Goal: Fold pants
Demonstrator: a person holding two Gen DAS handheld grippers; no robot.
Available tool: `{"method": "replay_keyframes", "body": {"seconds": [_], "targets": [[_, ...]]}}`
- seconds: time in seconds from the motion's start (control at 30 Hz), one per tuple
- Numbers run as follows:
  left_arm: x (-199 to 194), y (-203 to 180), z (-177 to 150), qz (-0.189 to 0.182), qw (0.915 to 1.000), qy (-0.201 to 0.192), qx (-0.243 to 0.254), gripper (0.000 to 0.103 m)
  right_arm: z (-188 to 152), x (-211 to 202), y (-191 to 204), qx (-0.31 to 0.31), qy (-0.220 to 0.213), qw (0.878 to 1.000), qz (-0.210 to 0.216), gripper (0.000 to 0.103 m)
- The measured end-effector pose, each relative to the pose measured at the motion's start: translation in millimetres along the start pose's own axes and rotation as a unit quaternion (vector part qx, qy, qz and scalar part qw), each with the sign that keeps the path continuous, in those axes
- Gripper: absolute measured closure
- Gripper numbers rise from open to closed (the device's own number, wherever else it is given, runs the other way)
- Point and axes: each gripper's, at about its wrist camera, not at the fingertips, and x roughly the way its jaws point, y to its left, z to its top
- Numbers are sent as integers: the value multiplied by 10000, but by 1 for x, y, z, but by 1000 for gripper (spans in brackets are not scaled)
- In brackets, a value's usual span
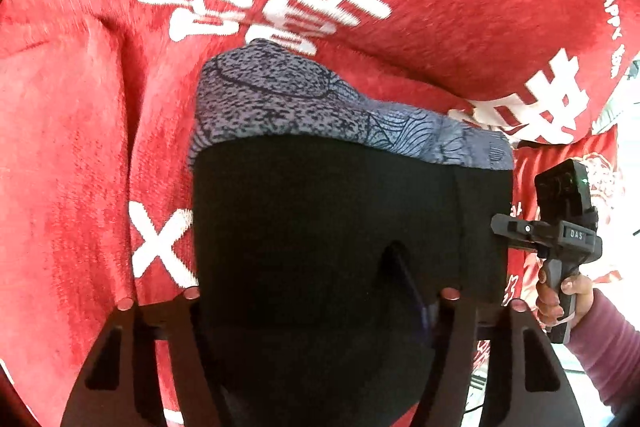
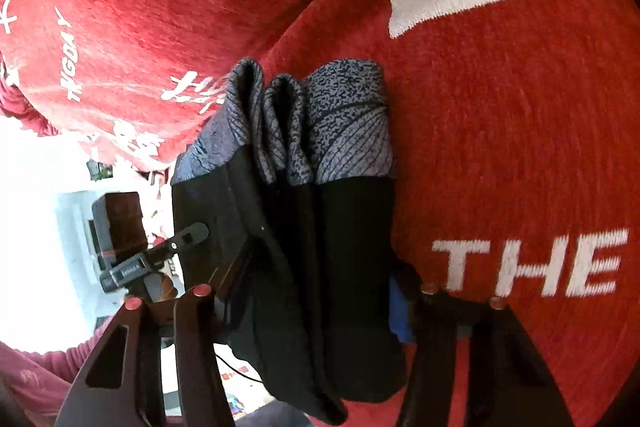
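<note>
The pants [image 1: 344,219] are black with a grey patterned band and are folded into a compact bundle on a red blanket [image 1: 80,147]. In the left wrist view the bundle fills the space between my left gripper's [image 1: 320,295] fingers, whose jaws stand wide apart around the cloth. The right gripper [image 1: 516,227] shows at the bundle's right edge, touching it. In the right wrist view the pants [image 2: 320,227] hang in several folds between my right gripper's [image 2: 312,291] wide-apart fingers. The left gripper [image 2: 188,235] touches their left edge.
The red blanket [image 2: 500,147] with white lettering covers the surface under and behind the pants, with creases at the left. A hand in a pink sleeve [image 1: 600,339] holds the right gripper's handle. A bright floor area [image 2: 40,227] lies beyond the blanket's edge.
</note>
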Motion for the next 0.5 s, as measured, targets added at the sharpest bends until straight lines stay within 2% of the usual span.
{"method": "replay_keyframes", "body": {"seconds": [0.1, 0.2, 0.5], "targets": [[-17, -11, -5, 1, 9998, -90, 194, 41, -6, -10, 5, 160, -120, 9995, 245, 53], [-34, -23, -16, 63, 9990, -109, 417, 42, -15, -19, 13, 222, -199, 9984, 480, 54], [-85, -25, -65, -8, 9991, -172, 391, 41, -75, -34, 41, 229, -210, 9961, 822, 54]]}}
